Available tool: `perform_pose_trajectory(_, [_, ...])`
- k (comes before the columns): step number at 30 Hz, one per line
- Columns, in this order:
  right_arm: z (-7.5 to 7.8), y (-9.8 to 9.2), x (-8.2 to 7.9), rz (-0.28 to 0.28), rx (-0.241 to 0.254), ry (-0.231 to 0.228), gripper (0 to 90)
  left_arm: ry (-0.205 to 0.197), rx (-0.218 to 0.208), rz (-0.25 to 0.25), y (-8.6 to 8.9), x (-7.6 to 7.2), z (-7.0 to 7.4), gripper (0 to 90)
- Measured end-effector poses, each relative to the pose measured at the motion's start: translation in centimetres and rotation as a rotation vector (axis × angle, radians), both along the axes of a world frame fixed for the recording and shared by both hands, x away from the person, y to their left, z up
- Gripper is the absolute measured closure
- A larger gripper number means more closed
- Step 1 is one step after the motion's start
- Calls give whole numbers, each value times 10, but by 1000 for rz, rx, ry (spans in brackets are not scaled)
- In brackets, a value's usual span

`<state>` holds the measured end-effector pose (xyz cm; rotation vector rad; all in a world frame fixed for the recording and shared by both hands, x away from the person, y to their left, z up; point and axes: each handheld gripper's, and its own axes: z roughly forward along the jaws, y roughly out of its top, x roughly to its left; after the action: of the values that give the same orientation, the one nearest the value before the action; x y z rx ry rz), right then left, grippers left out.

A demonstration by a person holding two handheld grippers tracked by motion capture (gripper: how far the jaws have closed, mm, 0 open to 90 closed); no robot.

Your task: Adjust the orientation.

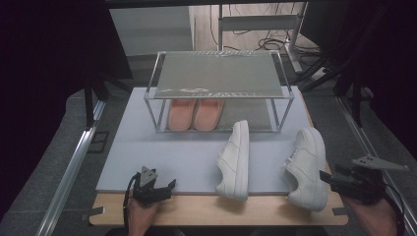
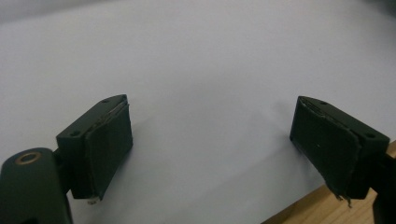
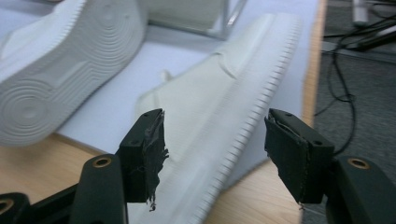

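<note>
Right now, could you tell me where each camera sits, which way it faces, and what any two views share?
High view: above the person's side, looking forward and down on the grey mat, shoe rack and both hands' grippers.
Left gripper view: rides the left gripper, looking along its open jaws at bare mat.
Right gripper view: rides the right gripper, facing the right white sneaker between its open jaws.
Shared: the high and right gripper views both show the two white sneakers.
</note>
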<state>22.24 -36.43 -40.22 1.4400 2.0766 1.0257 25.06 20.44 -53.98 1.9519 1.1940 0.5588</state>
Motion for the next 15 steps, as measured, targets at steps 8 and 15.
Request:
perform_pose_trajectory(8, [-6, 29, 12, 72, -11, 15, 391, 0, 0, 0, 0, 0, 0, 126])
perform_pose_trajectory(15, [-9, 52, 19, 123, 8, 19, 419, 0, 0, 0, 0, 0, 0, 126])
